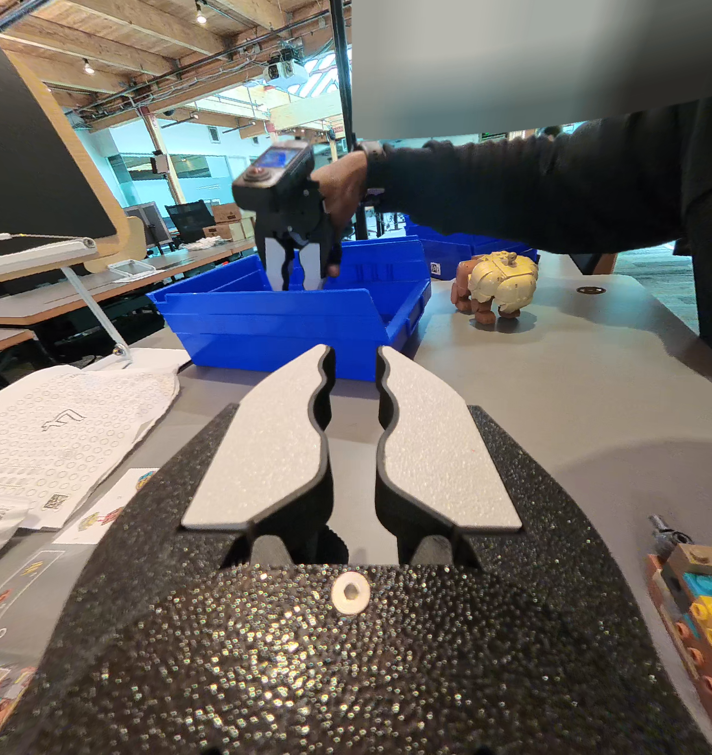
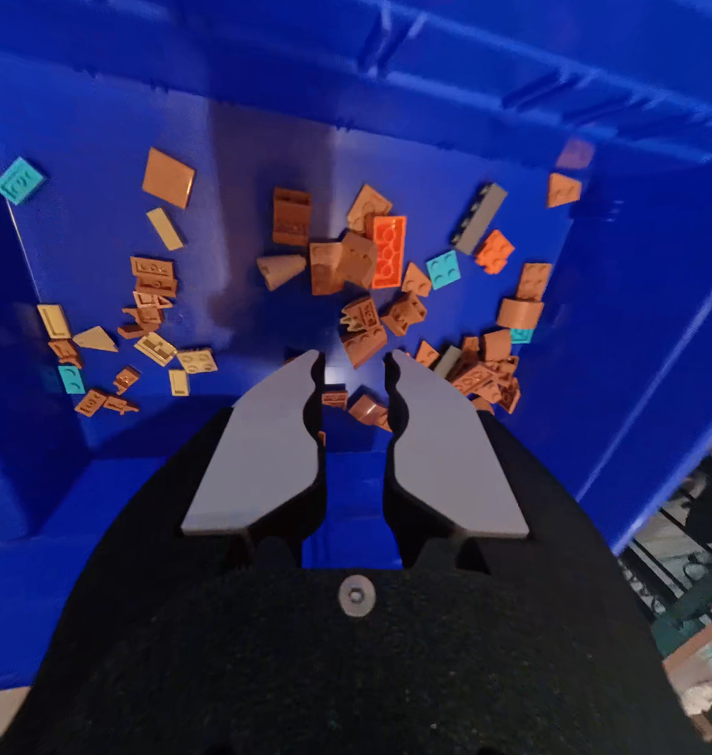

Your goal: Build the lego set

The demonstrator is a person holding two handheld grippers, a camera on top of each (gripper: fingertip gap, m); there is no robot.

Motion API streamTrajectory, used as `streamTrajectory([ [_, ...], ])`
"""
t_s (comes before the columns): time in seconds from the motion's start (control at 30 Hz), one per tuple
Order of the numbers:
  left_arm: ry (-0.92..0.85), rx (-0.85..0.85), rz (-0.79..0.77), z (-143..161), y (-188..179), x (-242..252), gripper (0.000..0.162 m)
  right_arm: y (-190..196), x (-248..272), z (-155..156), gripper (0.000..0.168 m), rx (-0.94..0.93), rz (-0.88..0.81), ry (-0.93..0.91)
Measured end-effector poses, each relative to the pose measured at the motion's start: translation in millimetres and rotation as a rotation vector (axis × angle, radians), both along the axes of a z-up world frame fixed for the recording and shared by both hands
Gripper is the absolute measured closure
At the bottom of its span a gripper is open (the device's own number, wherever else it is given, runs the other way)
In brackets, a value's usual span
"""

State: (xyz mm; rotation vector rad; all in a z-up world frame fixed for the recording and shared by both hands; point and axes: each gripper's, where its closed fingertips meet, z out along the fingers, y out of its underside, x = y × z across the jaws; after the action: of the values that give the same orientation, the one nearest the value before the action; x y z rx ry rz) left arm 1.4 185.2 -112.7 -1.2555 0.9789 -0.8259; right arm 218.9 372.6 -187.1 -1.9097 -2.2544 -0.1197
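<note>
My left gripper [image 1: 355, 354] is open and empty, low over the grey table [image 1: 550, 408], pointing at a blue bin [image 1: 289, 327]. My right gripper [image 2: 354, 359] is open and empty, reaching down into the blue bin [image 2: 632, 286] above loose bricks; it also shows in the left wrist view [image 1: 293, 278], held by a hand. The bin floor holds many brown, tan, teal and orange pieces, among them an orange plate [image 2: 389, 253], a brown brick [image 2: 362, 347] just past the fingertips and a teal plate [image 2: 443, 269]. A partly built brick assembly [image 1: 701, 613] lies at the right edge.
A cream and brown built figure [image 1: 497, 282] stands on the table beyond the bin. Paper instruction sheets [image 1: 60, 429] lie at the left, under a monitor stand [image 1: 31, 245]. More blue bins [image 1: 448, 245] stand behind. A person's dark sleeve [image 1: 550, 184] crosses above the table. The gap from one gripper's tips to the other's is roughly 30 centimetres. My left gripper's tips are some 15 centimetres from the partly built brick assembly [image 1: 701, 613].
</note>
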Motion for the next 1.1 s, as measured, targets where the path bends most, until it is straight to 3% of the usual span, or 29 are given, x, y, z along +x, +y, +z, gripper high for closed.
streamTrajectory([
  [0.33,-0.004,-0.004,0.003,0,2,-2,0.144,10,-7,-34,0.142,-0.035,0.055,-0.049],
  [0.77,-0.001,-0.004,0.004,0,2,-2,0.144,27,1,-16,0.147,0.021,0.019,0.008],
  [1.1,-0.002,-0.005,0.004,0,2,-2,0.144,32,25,-6,0.146,0.102,0.048,-0.127],
])
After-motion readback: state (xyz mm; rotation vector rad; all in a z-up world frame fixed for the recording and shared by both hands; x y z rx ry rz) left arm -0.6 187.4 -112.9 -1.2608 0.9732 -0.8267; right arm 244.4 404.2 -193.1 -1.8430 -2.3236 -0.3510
